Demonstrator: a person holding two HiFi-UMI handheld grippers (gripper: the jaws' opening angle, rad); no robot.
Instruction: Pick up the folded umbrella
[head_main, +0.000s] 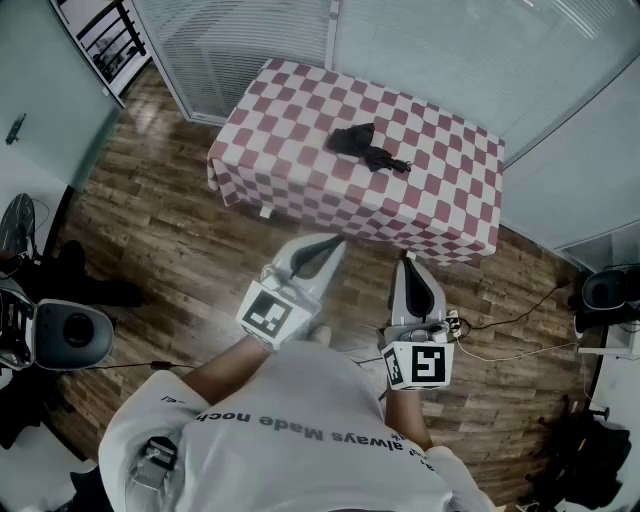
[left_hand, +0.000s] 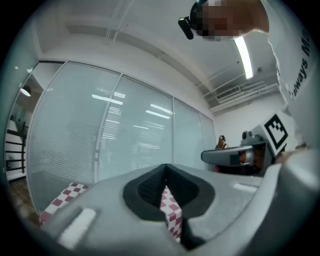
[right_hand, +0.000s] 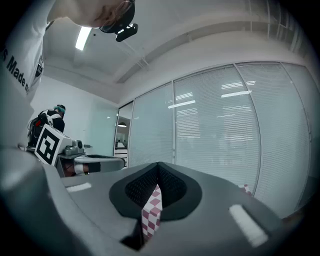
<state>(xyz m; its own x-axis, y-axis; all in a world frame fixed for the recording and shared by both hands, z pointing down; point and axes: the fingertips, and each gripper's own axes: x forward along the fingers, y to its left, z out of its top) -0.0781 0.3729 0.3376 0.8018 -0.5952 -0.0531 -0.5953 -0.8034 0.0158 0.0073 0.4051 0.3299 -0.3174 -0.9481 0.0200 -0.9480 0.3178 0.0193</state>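
A black folded umbrella (head_main: 365, 147) lies on the table with the red-and-white checked cloth (head_main: 300, 170), toward its middle. Both grippers hang well short of the table, over the wooden floor. My left gripper (head_main: 325, 245) points level at the table's near edge, its jaws closed tip to tip with nothing between them. My right gripper (head_main: 405, 266) is beside it, also shut and empty. In the left gripper view the shut left gripper (left_hand: 165, 170) frames a sliver of checked cloth (left_hand: 171, 212). The right gripper (right_hand: 158, 167) shows the same cloth (right_hand: 151, 212) in its own view.
Glass walls with blinds (head_main: 250, 40) stand behind the table. A round grey device (head_main: 72, 335) sits on the floor at left. Cables (head_main: 520, 335) and a dark bag (head_main: 590, 450) lie at right. Bare wooden floor (head_main: 160, 230) lies between me and the table.
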